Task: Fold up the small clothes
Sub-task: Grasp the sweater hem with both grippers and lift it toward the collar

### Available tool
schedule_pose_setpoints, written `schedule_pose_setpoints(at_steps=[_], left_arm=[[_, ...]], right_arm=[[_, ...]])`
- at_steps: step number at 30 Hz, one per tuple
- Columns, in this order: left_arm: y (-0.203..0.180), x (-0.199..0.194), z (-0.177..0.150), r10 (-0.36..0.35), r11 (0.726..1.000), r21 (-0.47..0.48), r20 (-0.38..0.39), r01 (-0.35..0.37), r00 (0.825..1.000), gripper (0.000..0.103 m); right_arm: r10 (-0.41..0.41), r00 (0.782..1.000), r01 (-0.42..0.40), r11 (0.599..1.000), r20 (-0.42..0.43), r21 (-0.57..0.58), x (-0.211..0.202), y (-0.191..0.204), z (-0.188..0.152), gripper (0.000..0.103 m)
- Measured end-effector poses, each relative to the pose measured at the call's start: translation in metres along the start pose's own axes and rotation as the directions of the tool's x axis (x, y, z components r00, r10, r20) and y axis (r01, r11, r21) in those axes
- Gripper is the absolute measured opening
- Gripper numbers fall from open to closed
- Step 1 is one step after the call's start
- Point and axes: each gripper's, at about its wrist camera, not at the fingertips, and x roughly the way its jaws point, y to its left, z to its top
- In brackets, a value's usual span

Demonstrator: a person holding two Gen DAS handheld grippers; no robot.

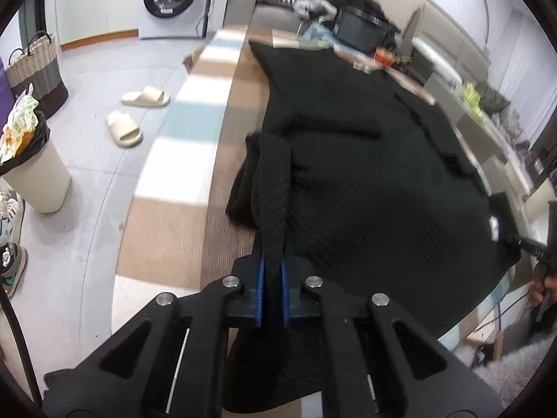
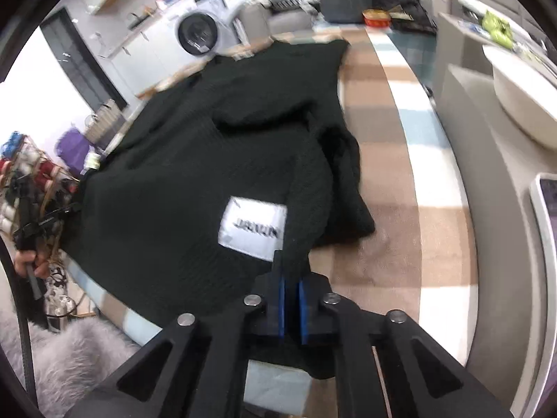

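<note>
While both tongs grip cloth, status by item, big to small:

bench [image 1: 222, 146]: long surface w/ a checked brown/white/blue cover; carries the garment. Clutter at far end (dark bags, red tin), not part of the job.

garment [image 1: 365, 181]: 1 black knit top, spread along the bench, most of it flat. 1 sleeve lies across the chest area. Side edges bunched, not squared. In the right wrist view a white label [image 2: 252, 231] shows near the end closest to the tongs.

progress: early, by my read. Maybe 1 sleeve tucked in; body not yet folded over, no neat stack anywhere in view. Left to do: bring the near end over toward the far end, flatten, tidy the lumps at both sides.

left tongs [image 1: 272, 292]: clamped on a strip of the black knit, which rises up between the blue pads [image 1: 259, 289]; cloth goes taut from the pads out to the garment's left side. Points steeply down & fwd along the bench.

right tongs [image 2: 291, 308]: also closed on black knit, edge of cloth caught between its blue pads [image 2: 281, 304], just right of the label. Same steep down-fwd tilt.

pose, both: 2 grips on the near end, 1 each side, roughly mirrored, looks set for a lift-and-fold fwd.

hand [image 2: 29, 261]: seen at far left of right wrist view, wrapped on the other tool's handle.
</note>
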Motion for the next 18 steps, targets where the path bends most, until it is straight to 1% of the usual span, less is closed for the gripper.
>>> schedule_pose_setpoints(at_steps=[2,4,5,7,10,12,13,16,17,18], left_arm=[[-0.001,-0.008,0.008,-0.008,1.0,-0.004,0.033,0.008,0.999,0.004],[-0.002,-0.017,0.016,-0.013,1.0,-0.003,0.074,0.014,0.997,0.004],[-0.003,-0.021,0.022,-0.02,1.0,-0.004,0.094,0.021,0.995,0.004],[-0.006,-0.026,0.035,-0.04,0.999,-0.007,0.132,0.041,0.99,0.004],[-0.009,-0.029,0.056,-0.059,0.998,-0.015,0.174,0.063,0.983,0.004],[-0.012,-0.028,0.076,-0.072,0.997,-0.018,0.206,0.078,0.976,0.004],[-0.013,-0.026,0.085,-0.075,0.997,-0.013,0.22,0.079,0.973,0.004],[-0.017,-0.015,0.112,-0.047,0.998,-0.015,0.245,0.053,0.968,0.004],[-0.017,-0.007,0.12,-0.032,0.999,-0.025,0.25,0.04,0.968,0.004],[-0.017,0.0,0.125,-0.023,0.999,-0.031,0.246,0.031,0.969,0.004]], right_arm=[[0.015,0.998,-0.015,1.0,0.053,0.006,-0.011,0.001,0.004,0.006],[0.022,0.992,-0.027,0.999,0.124,0.036,-0.026,-0.001,0.009,0.005],[0.024,0.989,-0.031,0.999,0.143,0.044,-0.03,-0.002,0.013,0.005],[0.025,0.979,-0.04,0.997,0.204,0.069,-0.04,-0.003,0.02,0.005],[0.045,0.958,-0.074,0.993,0.282,0.093,-0.049,-0.003,0.037,0.005],[0.048,0.947,-0.087,0.99,0.319,0.108,-0.048,-0.003,0.052,0.005],[0.035,0.942,-0.08,0.989,0.333,0.122,-0.045,-0.005,0.062,0.005],[-0.002,0.939,-0.055,0.986,0.344,0.155,-0.034,-0.011,0.087,0.005],[-0.035,0.941,-0.023,0.986,0.337,0.167,-0.024,-0.012,0.097,0.005],[-0.048,0.939,-0.014,0.984,0.341,0.176,-0.019,-0.014,0.101,0.005]])
